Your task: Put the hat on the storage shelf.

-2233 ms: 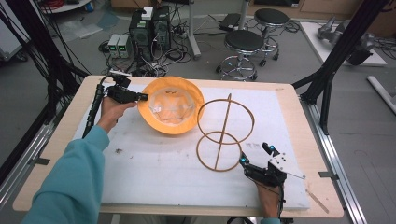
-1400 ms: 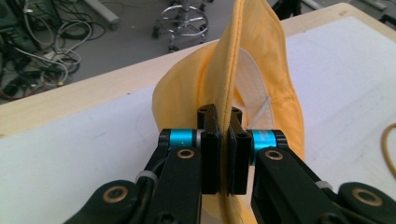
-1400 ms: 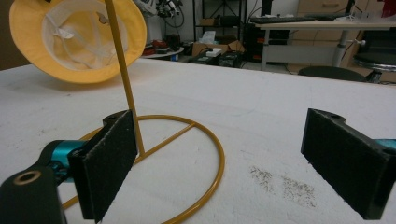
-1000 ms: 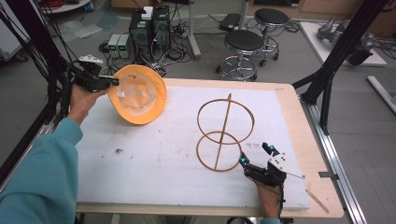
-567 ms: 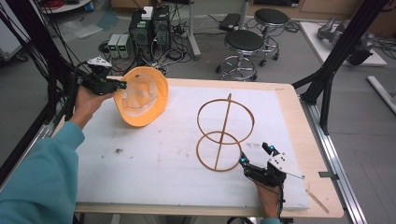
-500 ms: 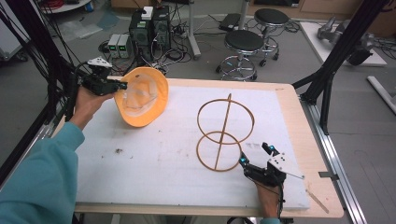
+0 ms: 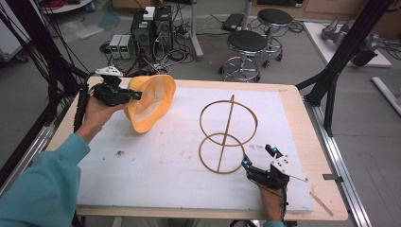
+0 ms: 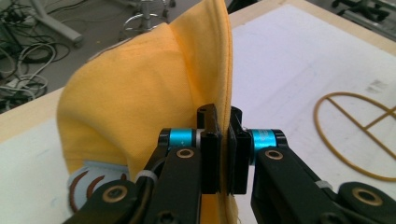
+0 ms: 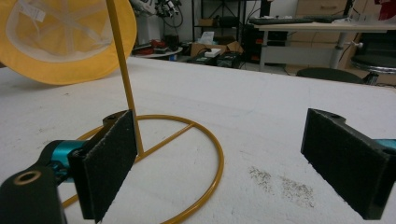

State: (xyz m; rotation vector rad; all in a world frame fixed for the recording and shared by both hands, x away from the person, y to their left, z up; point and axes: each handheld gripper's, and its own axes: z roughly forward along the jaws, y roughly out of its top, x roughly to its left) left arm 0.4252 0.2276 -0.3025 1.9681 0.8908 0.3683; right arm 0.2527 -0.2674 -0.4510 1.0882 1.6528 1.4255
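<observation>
A yellow bucket hat (image 7: pixel 149 101) hangs tilted above the table's far left corner, its pale lining facing right. My left gripper (image 7: pixel 126 96) is shut on the hat's brim (image 8: pixel 223 100), and the cloth runs up between the closed jaws. A gold wire stand (image 7: pixel 227 135) with a round base ring, an upright rod and a top ring stands right of the middle. My right gripper (image 7: pixel 257 158) rests open on the white mat just right of the stand's base ring (image 9: pixel 205 154), nothing between its pads. The hat (image 9: pixel 65 39) shows far off at the upper left of the right gripper view.
A white foam mat (image 7: pixel 156 165) covers most of the wooden table (image 7: pixel 312 142). Black frame posts (image 7: pixel 340 61) rise at the right and left edges. Two stools (image 7: pixel 248 47) and computer boxes (image 7: pixel 151 26) stand on the floor beyond the far edge.
My left gripper has lifted the hat off the mat, carried it to the far left and tipped it on edge. The right gripper and the wire stand have stayed put.
</observation>
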